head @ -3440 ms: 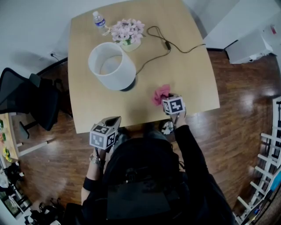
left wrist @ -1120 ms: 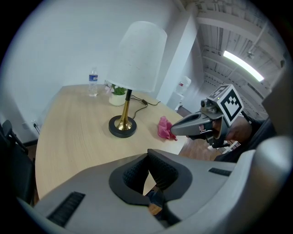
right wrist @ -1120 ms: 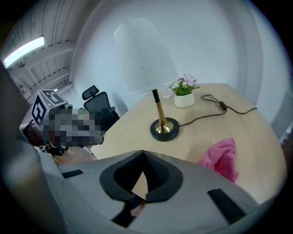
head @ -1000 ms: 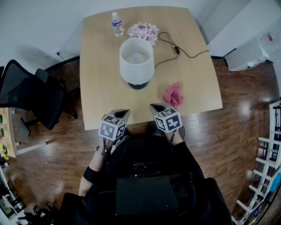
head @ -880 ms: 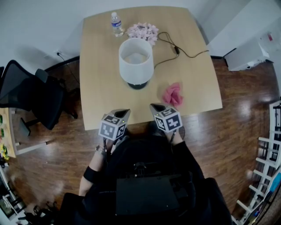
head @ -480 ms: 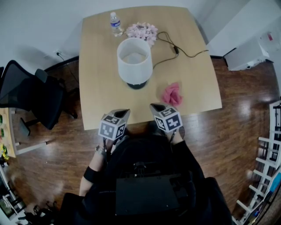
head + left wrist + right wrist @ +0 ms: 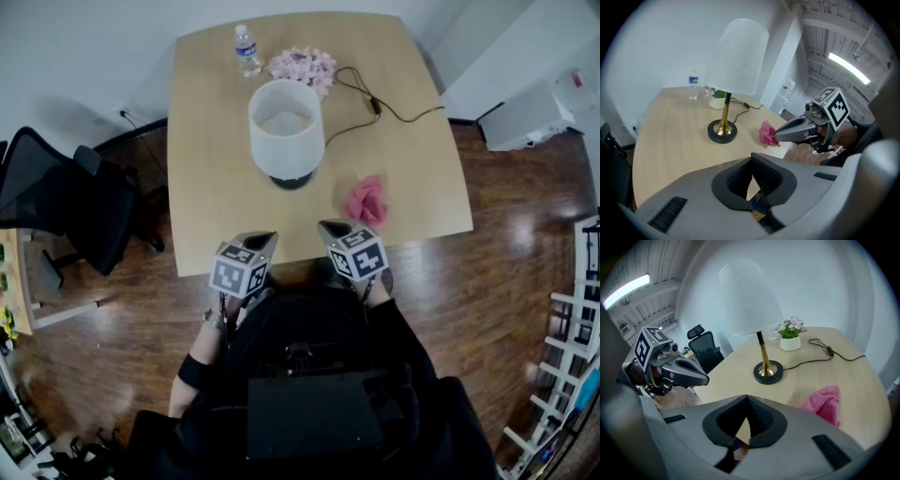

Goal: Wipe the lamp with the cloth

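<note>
1. Jaws shut tight on both sides: the left gripper (image 7: 751, 160) has its jaws pressed together with nothing between them, and the right gripper (image 7: 746, 401) shows me the same, closed and empty.
2. I see the two grippers held side by side, marker cubes up, noses tilted down toward the near edge of the table (image 7: 208, 192). Their tips appear to hang just over that edge, though from this steep angle I cannot tell whether either one touches the wood.
3. The pink cloth (image 7: 367, 201) lies crumpled on the tabletop, just ahead of the right gripper's tip and a little to its right, gripped by neither tool.
4. The lamp (image 7: 287, 127) stands upright near the middle of the table, beyond the cloth and to its left, apart from it: white shade, brass stem, round black base.
5. A black cord (image 7: 375, 108) snakes from the lamp's base across the wood toward the far right edge.
6. At the far end, a pot of pale pink flowers (image 7: 302, 66) sits just behind the lamp, with a water bottle (image 7: 247, 51) upright to its left.
7. A black office chair (image 7: 56, 202) stands on the dark wooden floor (image 7: 525, 244), left of the table.
</note>
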### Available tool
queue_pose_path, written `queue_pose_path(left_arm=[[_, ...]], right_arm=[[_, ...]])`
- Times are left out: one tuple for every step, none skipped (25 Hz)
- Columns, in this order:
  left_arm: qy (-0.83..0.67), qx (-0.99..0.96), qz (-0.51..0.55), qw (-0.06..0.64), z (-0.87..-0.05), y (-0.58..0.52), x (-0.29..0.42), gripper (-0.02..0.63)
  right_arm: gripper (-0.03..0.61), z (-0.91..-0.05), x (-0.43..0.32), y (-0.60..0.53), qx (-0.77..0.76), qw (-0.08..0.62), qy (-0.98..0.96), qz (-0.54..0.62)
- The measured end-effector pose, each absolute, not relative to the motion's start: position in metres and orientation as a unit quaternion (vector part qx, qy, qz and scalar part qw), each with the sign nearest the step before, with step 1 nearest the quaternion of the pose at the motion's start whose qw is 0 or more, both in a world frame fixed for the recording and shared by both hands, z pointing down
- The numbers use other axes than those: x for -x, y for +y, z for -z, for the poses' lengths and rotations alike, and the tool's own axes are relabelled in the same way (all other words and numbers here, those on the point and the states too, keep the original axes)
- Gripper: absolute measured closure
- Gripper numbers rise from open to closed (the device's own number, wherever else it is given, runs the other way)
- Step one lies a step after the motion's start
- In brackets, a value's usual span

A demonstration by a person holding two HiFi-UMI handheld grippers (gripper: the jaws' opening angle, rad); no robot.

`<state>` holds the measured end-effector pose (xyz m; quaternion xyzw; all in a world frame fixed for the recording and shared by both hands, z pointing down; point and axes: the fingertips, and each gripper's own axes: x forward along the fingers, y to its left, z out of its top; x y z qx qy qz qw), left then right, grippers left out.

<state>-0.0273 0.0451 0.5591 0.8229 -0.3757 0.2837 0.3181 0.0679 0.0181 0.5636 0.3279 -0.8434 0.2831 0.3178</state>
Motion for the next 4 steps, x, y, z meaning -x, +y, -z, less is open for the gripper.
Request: queue_pose_path(left_arm=[[-0.376, -0.823, -0.284, 0.318, -0.5592, 0.0452, 0.0274, 0.612], [-0.375, -0.823, -0.284, 0.319, -0.5592, 0.0453, 0.0274, 0.612], [-0.375, -0.823, -0.284, 0.319, -0.5592, 0.0455, 0.0274, 0.612], [-0.375, -0.823, -0.284, 0.319, -0.5593, 0.0457, 0.0273, 0.612]], right_arm=[[0.577, -0.5637, -0.068, 0.0183, -0.328, 0.318, -0.843, -0.283], [0.577, -0.5638, -0.0684, 0.0184, -0.328, 0.318, -0.843, -0.284], [0.577, -0.5639, -0.0689, 0.0186, -0.329, 0.318, -0.842, -0.285], [0.577, -0.564, -0.0693, 0.0187, -0.329, 0.319, -0.842, -0.286]])
